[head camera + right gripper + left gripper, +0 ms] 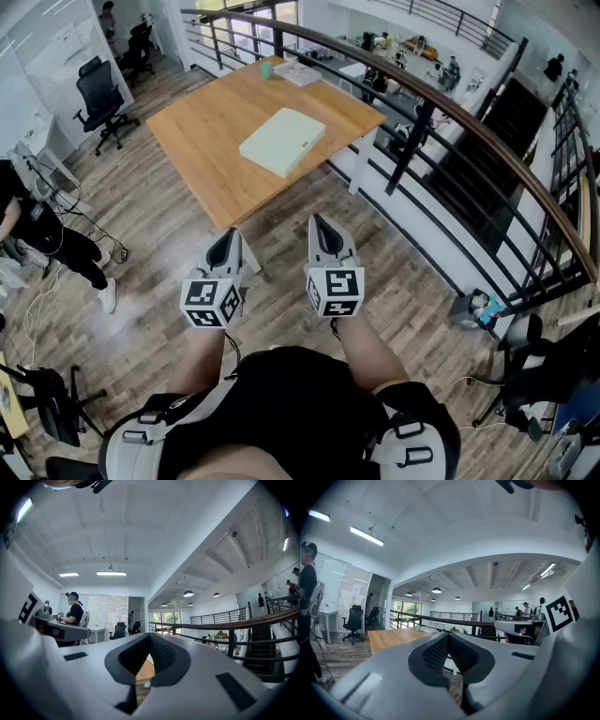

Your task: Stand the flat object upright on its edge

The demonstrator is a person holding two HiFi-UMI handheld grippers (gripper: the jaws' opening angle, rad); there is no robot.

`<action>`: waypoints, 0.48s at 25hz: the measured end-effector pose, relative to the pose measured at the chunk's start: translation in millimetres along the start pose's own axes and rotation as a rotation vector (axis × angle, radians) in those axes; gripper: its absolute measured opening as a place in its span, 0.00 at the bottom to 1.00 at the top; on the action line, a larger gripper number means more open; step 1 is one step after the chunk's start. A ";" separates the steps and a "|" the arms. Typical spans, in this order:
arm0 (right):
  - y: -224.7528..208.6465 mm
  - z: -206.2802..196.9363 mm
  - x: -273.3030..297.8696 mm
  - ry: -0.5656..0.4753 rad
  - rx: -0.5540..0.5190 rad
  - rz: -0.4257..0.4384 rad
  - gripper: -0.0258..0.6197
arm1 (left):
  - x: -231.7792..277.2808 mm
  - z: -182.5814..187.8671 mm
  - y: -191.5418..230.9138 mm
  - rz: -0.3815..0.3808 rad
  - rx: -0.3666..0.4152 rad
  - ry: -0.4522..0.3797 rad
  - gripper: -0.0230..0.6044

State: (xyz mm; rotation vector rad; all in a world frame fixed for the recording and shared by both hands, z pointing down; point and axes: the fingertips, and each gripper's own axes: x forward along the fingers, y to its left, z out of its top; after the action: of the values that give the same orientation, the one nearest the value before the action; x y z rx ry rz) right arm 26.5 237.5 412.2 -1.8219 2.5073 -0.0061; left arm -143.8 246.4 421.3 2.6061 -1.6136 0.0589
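Your left gripper (225, 249) and right gripper (324, 232): both pinched shut, empty.
Open floor (277, 274) lies beneath; at 12 o'clock the flat pale box (283, 141) rests mid-table (200, 141), clear of every edge, railing (410, 150) at 2 o'clock.

Pale cream flat object (282, 141); orange-brown wood table (202, 155); grey plank floor (150, 272).

You get bright, even light from ceiling strip lights (367, 535) and the far windows (408, 608), so the counter (202, 131) is evenly lit and shadows on the floor (281, 246) are soft. All 3 views bend strongly toward dark, vignetted corners, and the near body of the left hand-held gripper (448, 636) looks soft in its own view.
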 end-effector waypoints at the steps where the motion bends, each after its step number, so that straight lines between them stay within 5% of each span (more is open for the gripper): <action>1: 1.4 -0.2 1.2 0.002 0.004 0.001 0.05 | 0.1 0.7 1.2 -0.001 0.000 0.000 0.04; 12: 7.4 -4.3 8.5 0.010 0.053 -0.024 0.05 | -0.4 -4.4 9.1 -0.033 0.001 0.011 0.04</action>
State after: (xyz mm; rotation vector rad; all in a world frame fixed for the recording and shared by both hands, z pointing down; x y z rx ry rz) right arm 16.7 231.6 416.0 -1.8359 2.4673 -0.0815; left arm -152.0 243.1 426.0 2.6277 -1.5674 0.0722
